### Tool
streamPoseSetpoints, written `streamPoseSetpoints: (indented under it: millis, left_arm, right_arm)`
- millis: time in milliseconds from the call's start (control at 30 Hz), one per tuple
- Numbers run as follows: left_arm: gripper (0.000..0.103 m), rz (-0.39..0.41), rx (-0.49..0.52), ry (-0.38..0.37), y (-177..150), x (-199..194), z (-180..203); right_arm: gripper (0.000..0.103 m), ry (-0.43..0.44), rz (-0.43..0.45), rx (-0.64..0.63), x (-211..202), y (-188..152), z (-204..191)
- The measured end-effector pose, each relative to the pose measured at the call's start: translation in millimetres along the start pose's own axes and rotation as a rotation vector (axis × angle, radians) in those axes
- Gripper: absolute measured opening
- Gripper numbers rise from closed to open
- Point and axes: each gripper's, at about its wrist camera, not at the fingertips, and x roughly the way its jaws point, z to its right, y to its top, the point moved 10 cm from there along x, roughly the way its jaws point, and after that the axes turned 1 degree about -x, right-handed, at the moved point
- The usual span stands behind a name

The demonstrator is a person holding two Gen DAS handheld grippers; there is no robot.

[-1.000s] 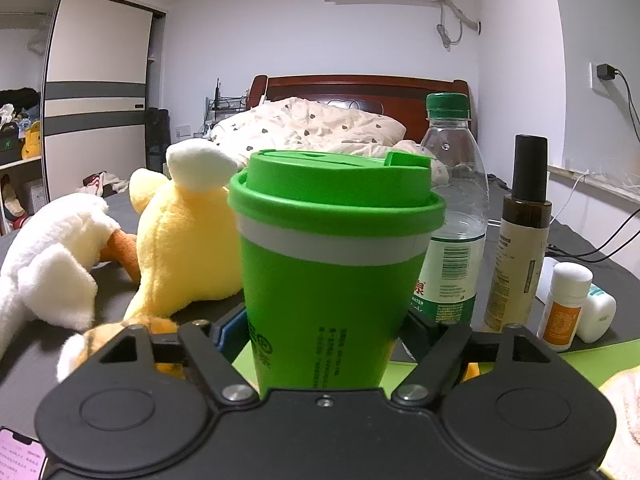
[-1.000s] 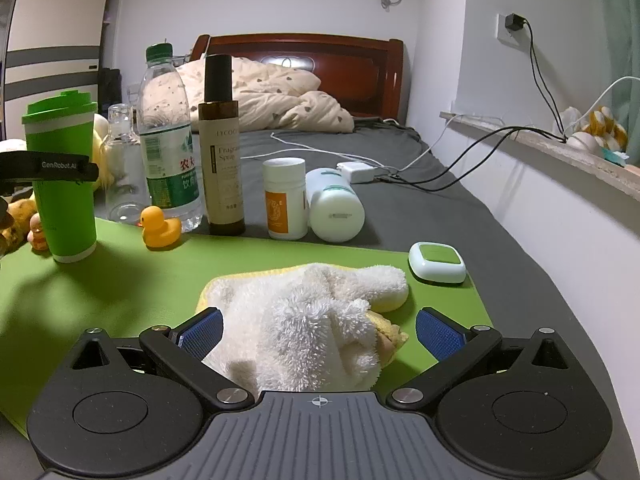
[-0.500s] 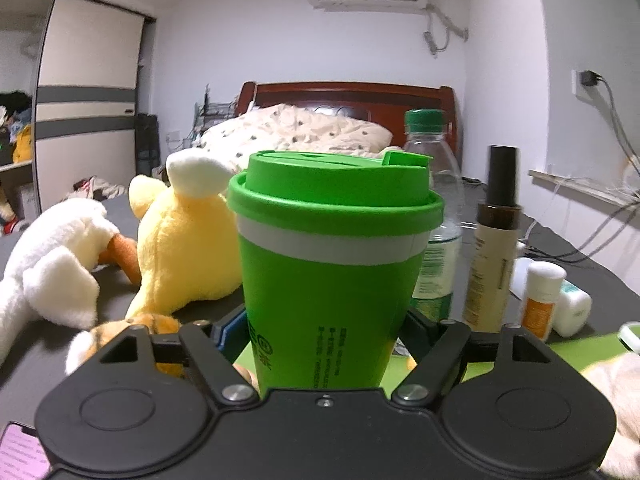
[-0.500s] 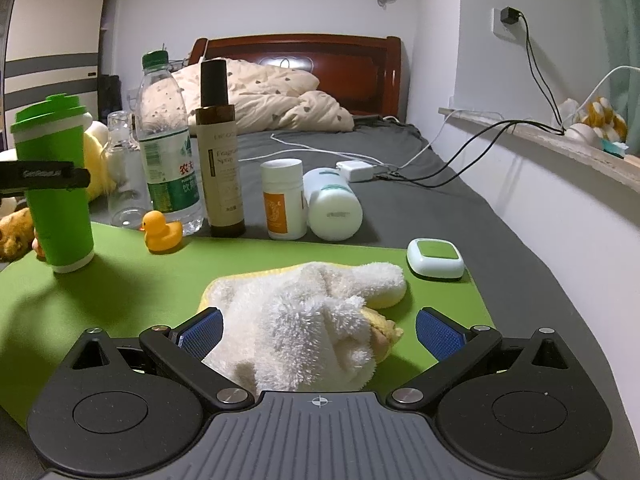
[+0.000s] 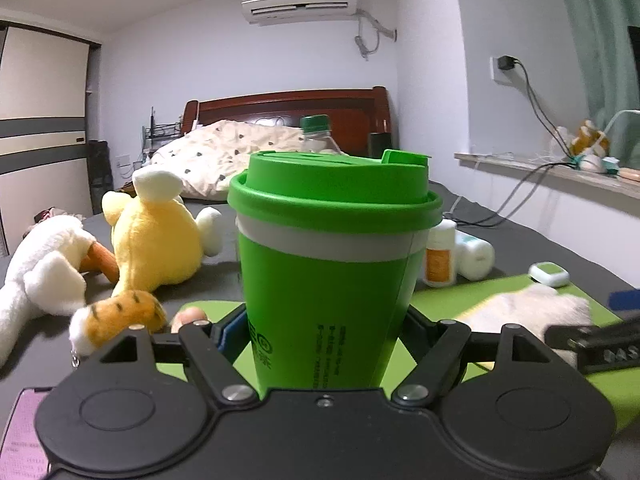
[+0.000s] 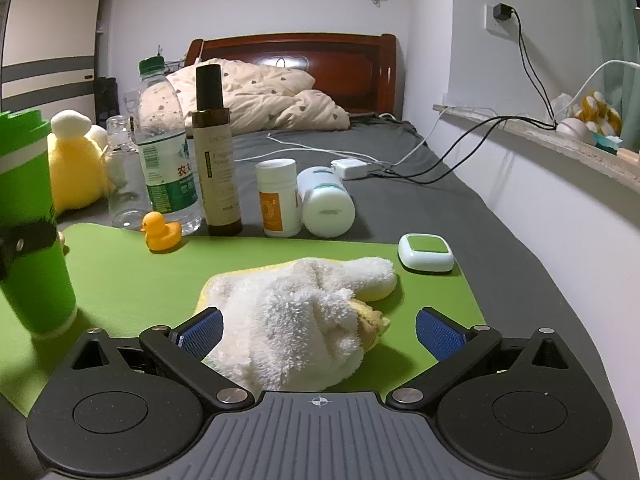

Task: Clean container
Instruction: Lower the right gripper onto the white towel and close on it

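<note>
Item: green lidded cup [image 5: 328, 280], upright on our green mat [image 6: 132, 280] | left gripper [image 5: 324, 332] clamped round its lower wall | right gripper [image 6: 318, 330] spread wide around the fluffy cloth [image 6: 296, 320] | handling: we judge it stiff, smooth, light; grip mid-body, below the lid.

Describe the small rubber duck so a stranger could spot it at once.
Find the green mat on the grey bed. At its far edge a row of bottles stands; the rubber duck sits on the mat just in front of the water bottle, left of the brown spray bottle. It is the only tiny, glossy yellow toy with an orange beak; the yellow plush behind is far bigger and fuzzy.
</note>
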Motion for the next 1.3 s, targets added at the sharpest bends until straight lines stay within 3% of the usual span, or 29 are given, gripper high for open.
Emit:
streamPoseSetpoints:
  millis: [333,567,633,867,933,1033,1300]
  left_arm:
    - [0.075,0.004,0.015,-0.023,-2,-1,6]
    - [0.075,0.002,0.006,-0.028,-2,3,4]
    - [0.075,0.001,0.004,-0.031,-2,2,1]
    - [0.075,0.006,0.006,-0.038,-3,-4,-12]
    - [0.076,0.01,0.01,-0.035,-3,-4,-13]
    - [0.077,0.016,0.017,-0.03,-2,-5,-15]
    - [0.095,0.042,0.008,-0.018,5,-5,-17]
  right_arm:
    - [0.102,0.006,-0.034,-0.015,4,-6,-15]
    - [0.075,0.017,-0.063,-0.003,12,-10,-15]
    - [0.058,0.02,-0.071,0.0,14,-12,-15]
    - [0.039,0.059,-0.083,0.025,22,-13,-11]
    - [0.029,0.086,-0.079,0.045,21,-12,-10]
    - [0.025,0.124,-0.07,0.066,18,-10,-10]
    - [0.023,0.201,-0.044,0.096,10,-6,-12]
